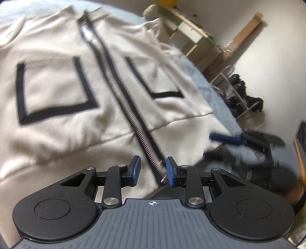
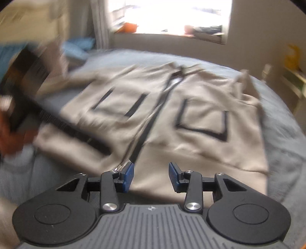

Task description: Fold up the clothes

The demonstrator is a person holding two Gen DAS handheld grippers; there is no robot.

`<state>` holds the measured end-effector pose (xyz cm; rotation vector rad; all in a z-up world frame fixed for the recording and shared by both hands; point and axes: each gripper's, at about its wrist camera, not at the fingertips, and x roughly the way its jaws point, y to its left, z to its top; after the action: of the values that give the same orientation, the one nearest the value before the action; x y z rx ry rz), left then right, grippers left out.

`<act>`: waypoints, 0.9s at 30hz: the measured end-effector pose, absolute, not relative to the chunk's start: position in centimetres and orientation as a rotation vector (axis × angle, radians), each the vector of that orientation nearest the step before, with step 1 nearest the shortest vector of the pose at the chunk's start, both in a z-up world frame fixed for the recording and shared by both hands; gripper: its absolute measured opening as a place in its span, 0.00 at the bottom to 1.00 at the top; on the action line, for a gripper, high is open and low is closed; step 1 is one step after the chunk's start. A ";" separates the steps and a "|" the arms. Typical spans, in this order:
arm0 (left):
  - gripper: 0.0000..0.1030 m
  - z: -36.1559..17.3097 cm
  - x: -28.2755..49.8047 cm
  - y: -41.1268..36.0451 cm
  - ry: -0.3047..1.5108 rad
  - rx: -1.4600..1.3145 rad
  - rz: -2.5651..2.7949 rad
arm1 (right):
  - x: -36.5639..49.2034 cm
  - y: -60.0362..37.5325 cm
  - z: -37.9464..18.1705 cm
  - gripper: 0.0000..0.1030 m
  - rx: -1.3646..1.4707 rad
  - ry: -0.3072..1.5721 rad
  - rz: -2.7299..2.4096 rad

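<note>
A cream zip-up jacket [image 1: 63, 80] with black trim, two black-outlined pockets and a closed zipper [image 1: 122, 99] lies flat, front up, on a grey-blue bed. My left gripper [image 1: 152, 171] hovers open over the jacket's bottom hem at the foot of the zipper, nothing between its blue pads. The same jacket [image 2: 191, 138] fills the right wrist view, and my right gripper [image 2: 151, 177] hangs open just above the hem, right of the zipper end [image 2: 124, 164]. The right gripper [image 1: 225, 147] appears blurred in the left wrist view at the hem's right corner. The left gripper [image 2: 57, 122] streaks blurred across the jacket's left side.
The grey-blue bed cover [image 2: 283, 153] reaches past the jacket on all sides. A shelf unit [image 1: 193, 32], a cardboard box [image 1: 242, 32] and a metal rack with dark items [image 1: 239, 95] stand by the wall. A bright window [image 2: 172, 15] and blue pillows [image 2: 78, 47] lie beyond the bed.
</note>
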<state>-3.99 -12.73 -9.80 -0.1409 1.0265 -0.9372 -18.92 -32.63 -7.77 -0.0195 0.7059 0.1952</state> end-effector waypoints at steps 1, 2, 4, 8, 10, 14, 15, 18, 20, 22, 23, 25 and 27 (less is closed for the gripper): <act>0.28 -9.6 -3.9 -13.2 1.014 -0.130 -0.950 | -18.4 -33.5 -7.2 0.41 0.026 0.693 0.177; 0.28 -9.8 -3.8 -13.6 1.016 -0.122 -0.951 | -17.8 -34.5 -6.6 0.41 0.080 0.678 0.157; 0.28 -10.1 -3.5 -14.5 1.023 -0.108 -0.950 | -16.3 -36.0 -5.5 0.40 0.164 0.652 0.132; 0.28 -10.9 -2.9 -16.2 1.036 -0.080 -0.947 | -11.3 -37.5 -4.0 0.36 0.262 0.648 0.146; 0.28 -11.3 -2.6 -17.0 1.043 -0.065 -0.945 | -8.6 -37.7 -3.5 0.36 0.303 0.661 0.169; 0.28 -11.8 -2.3 -16.5 1.060 -0.107 -0.950 | -3.5 -37.2 -4.0 0.35 0.277 0.697 0.163; 0.28 -11.9 -2.2 -16.4 1.068 -0.118 -0.951 | -2.3 -37.0 -4.1 0.35 0.269 0.706 0.161; 0.28 -12.2 -1.7 -16.0 1.095 -0.159 -0.956 | 1.5 -36.6 -4.5 0.34 0.245 0.732 0.153; 0.28 -12.4 -1.5 -15.8 1.113 -0.187 -0.959 | 3.8 -36.5 -4.9 0.34 0.230 0.750 0.137; 0.28 -12.5 -1.2 -15.7 1.125 -0.206 -0.965 | 5.5 -37.2 -5.5 0.34 0.249 0.769 0.103; 0.28 -12.6 -1.2 -15.6 1.127 -0.211 -0.970 | 6.3 -37.6 -5.8 0.34 0.262 0.779 0.091; 0.28 -12.8 -1.1 -15.5 1.134 -0.224 -0.977 | 8.0 -38.3 -6.3 0.34 0.281 0.809 0.084; 0.28 -13.0 -0.9 -15.5 1.140 -0.238 -0.984 | 9.7 -38.4 -6.6 0.34 0.302 0.826 0.096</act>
<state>-0.95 -15.46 -12.95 -0.2375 1.1403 -0.9841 9.69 -38.45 -6.59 0.3020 0.8258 0.0958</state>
